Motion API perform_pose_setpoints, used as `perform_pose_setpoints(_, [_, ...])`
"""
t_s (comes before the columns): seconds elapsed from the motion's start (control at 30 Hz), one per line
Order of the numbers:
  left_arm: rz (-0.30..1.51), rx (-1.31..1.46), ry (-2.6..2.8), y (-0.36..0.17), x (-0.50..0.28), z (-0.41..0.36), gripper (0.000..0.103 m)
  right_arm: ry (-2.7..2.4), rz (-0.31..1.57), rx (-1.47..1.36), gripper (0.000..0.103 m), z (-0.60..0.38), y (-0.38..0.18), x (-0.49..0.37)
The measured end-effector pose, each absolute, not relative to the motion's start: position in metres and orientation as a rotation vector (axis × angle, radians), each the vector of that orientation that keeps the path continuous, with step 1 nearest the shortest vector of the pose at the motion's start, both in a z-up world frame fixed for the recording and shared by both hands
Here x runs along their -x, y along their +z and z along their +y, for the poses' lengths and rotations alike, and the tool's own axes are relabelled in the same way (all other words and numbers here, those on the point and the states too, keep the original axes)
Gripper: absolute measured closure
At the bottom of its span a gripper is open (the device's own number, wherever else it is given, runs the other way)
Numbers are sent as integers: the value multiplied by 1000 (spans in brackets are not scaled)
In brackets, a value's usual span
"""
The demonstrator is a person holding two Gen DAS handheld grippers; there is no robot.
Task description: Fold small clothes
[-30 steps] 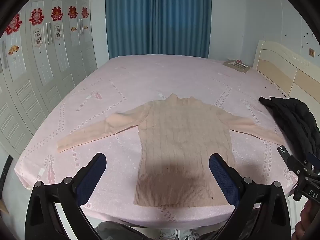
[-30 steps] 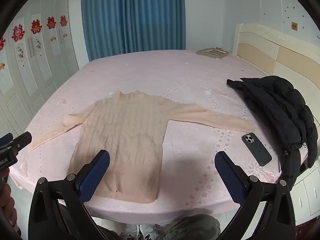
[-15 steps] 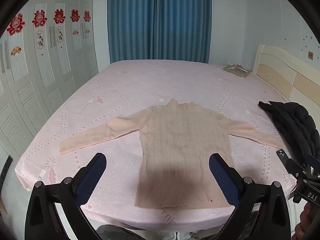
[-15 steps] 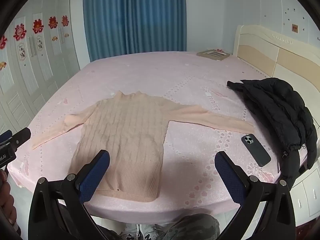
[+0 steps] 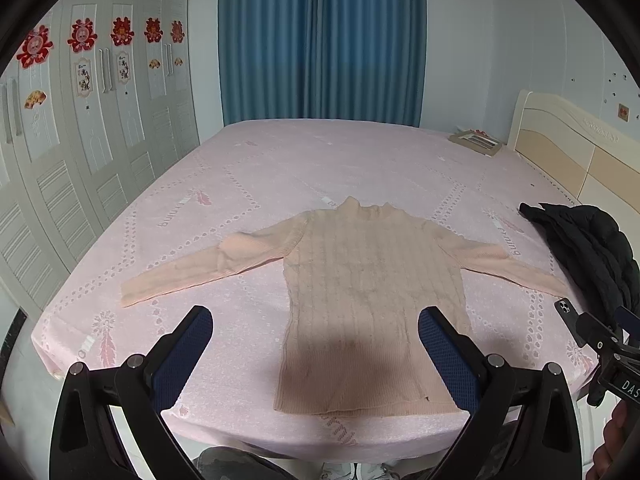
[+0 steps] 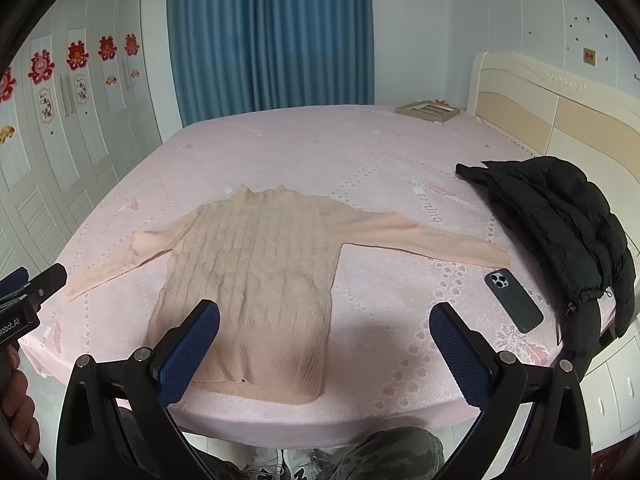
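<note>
- Right now I have both tools held back from the near edge of the bed, and neither is touching anything.
- Left gripper: jaws spread wide, nothing between them. Right gripper: the same, released and empty.
- My target, the peach sweater, lies flat and face up near the bed's front edge, hem toward me, collar away, both sleeves stretched out to the sides.
- I judge it a light, soft ribbed knit: it will drape and sag from any pinch point, stretch a bit under pull, and drag on the bedcover instead of sliding cleanly.
- For a first fold I would pinch the left cuff with the left tool and the right cuff with the right, each through both layers, then lay the sleeves across the chest.
- Hem corners and shoulders look like the sound holds for the later halving.
- A black jacket and a phone lie just beside the right cuff; I would mind not to snag them.
</note>
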State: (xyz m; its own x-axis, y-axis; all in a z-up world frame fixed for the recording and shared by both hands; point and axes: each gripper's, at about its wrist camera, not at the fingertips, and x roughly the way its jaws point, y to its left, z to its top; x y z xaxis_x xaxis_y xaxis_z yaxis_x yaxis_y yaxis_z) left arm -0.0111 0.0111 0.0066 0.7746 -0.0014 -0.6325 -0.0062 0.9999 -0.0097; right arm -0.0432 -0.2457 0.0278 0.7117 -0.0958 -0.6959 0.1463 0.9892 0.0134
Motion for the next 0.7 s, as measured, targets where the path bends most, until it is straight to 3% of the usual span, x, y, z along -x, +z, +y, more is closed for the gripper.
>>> perform_pose_setpoints(0.7, [687, 26, 5, 7, 14, 17, 0, -141, 767, -66, 0, -238, 29, 46])
